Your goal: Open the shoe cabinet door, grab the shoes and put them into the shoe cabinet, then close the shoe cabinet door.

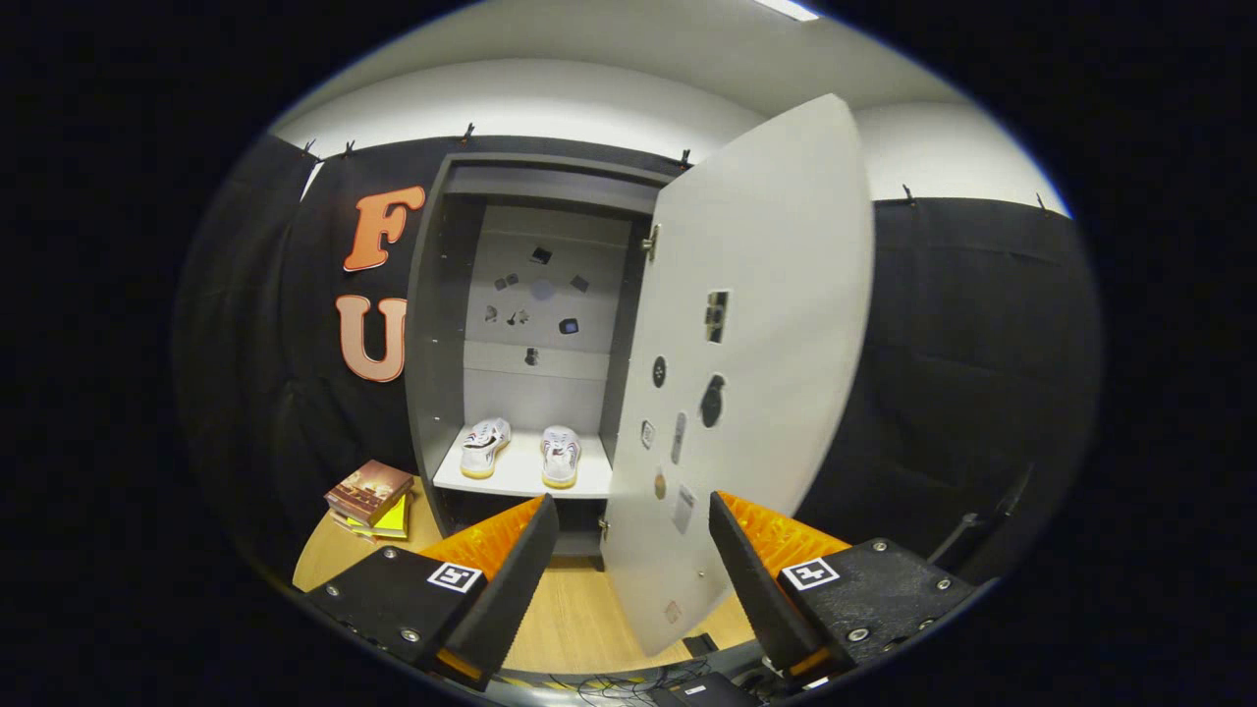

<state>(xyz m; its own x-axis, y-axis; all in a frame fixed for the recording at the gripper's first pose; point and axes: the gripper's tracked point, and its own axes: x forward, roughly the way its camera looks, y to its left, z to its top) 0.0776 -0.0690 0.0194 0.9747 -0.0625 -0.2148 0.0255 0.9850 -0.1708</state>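
White shoes shelved; hand-held gripper spread, straddling door edge.

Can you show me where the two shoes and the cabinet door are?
left shoe [485, 447], gripper view, on its upper.
right shoe [561, 456], gripper view, on its upper.
cabinet door [776, 295], gripper view, on its open panel.

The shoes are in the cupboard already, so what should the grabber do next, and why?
Probably push the open door shut. Both shoes sit on the cabinet's shelf, and the gripper is open and empty, with the door's lower edge between its fingers. Only closing seems left.
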